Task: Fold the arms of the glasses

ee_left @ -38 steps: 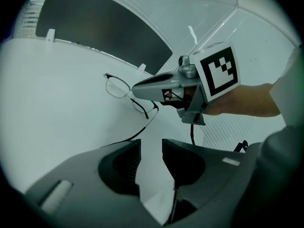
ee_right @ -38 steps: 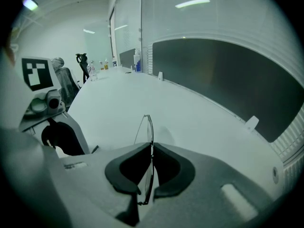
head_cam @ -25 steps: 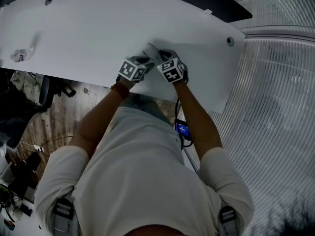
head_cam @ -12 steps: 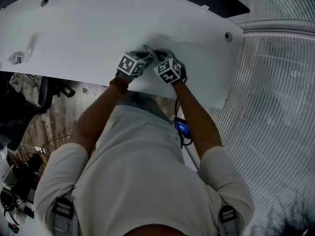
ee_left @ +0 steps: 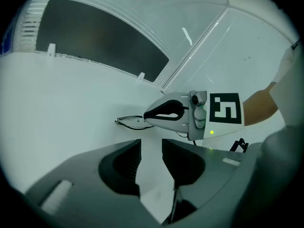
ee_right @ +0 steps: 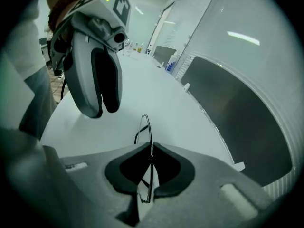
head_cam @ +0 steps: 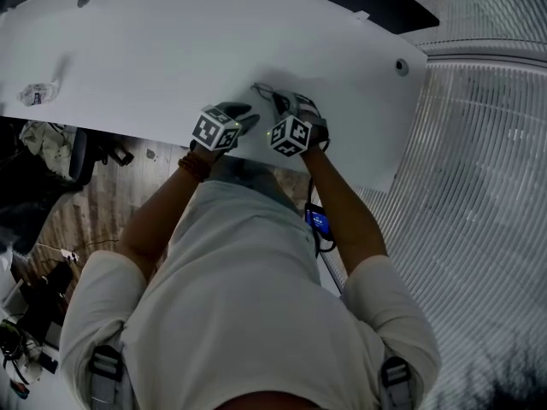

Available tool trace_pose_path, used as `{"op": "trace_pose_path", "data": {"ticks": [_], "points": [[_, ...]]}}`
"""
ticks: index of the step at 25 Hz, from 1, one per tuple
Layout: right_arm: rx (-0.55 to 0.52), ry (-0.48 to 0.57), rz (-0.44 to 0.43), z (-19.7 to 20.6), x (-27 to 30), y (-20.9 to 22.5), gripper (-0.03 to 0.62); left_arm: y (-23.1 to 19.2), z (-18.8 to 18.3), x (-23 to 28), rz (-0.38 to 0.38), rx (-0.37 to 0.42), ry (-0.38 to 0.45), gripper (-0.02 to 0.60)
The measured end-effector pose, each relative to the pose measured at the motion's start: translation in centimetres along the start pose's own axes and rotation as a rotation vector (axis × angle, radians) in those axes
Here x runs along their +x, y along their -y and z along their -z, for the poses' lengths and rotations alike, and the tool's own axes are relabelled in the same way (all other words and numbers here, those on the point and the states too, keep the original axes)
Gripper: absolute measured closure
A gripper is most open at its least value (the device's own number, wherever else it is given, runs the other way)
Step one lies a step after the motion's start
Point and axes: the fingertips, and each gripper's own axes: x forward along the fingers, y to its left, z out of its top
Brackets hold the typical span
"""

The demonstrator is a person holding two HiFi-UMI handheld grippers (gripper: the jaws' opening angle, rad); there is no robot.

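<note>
Glasses (ee_right: 148, 129) sit clamped edge-on in right gripper (ee_right: 151, 150). Left gripper (ee_left: 151, 146) hangs nearby, jaws apart w/ nothing between. One arm prob. not yet folded.

Thin metal-wire glasses (ee_right: 150, 137), smooth matt table (head_cam: 171, 58)

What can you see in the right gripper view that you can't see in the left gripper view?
Only the right gripper view shows the right claw pinched shut on the thin wire glasses, seen edge-on, and the left claw from outside. Only the left gripper view shows the left claw's own jaws apart with nothing between them, plus the right claw's marker cube and the person's arm. Both show the glasses, the white table and the dark panel behind it.
</note>
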Motion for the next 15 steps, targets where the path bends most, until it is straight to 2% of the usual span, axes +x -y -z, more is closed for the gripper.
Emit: {"op": "trace_pose_path", "data": {"ticks": [4, 9, 15], "points": [[-0.054, 0.0, 0.0, 0.3, 0.3, -1.3, 0.576, 0.0, 1.5, -1.7, -0.013, -0.024, 0.013, 0.441], [-0.028, 0.009, -0.022, 0.6, 0.5, -2.0, 0.55, -0.2, 2.7, -2.1, -0.025, -0.053, 0.016, 0.441], [-0.021, 0.045, -0.013, -0.3, -0.5, -1.5, 0.513, 0.0, 2.1, -2.6, -0.03, -0.031, 0.033, 0.442]]}}
